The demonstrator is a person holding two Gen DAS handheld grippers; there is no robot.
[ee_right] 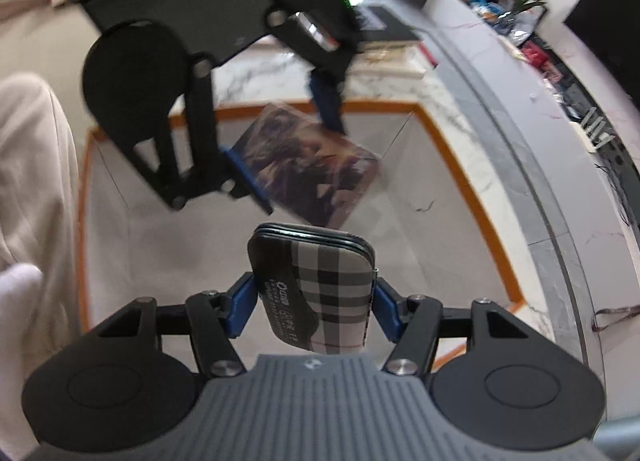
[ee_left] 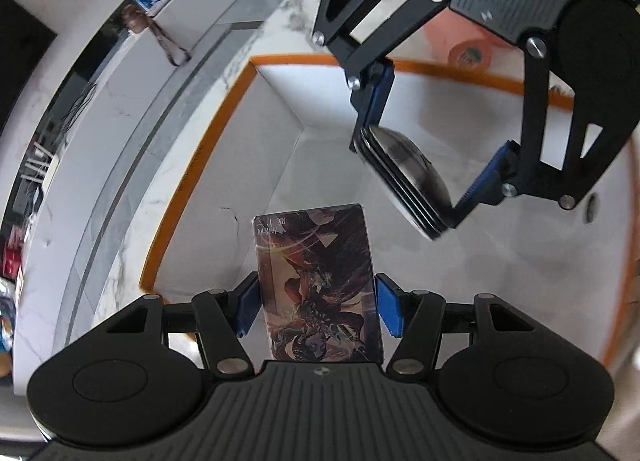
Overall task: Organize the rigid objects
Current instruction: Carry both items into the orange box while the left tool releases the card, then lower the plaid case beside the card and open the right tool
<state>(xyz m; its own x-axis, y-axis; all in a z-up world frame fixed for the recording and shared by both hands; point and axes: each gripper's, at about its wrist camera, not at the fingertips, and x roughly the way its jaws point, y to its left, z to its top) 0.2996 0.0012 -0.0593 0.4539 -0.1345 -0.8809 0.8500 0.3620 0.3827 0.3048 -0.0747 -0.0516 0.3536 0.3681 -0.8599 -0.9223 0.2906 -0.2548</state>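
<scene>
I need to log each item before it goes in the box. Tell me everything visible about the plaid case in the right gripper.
The plaid zip case is a rounded, hard-looking pouch, checked in beige, black and grey, with a black panel bearing white print and a dark zipper seam round its edge. The right gripper clamps its sides between blue pads, holding it above the orange-rimmed white box.

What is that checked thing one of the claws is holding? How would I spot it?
Look at the big white box with the orange rim; both claws hang over it. The right claw grips a small plaid case, rounded, beige with black and grey checks and a dark patch of white print. The left claw holds a flat card with dark fantasy artwork instead.
</scene>
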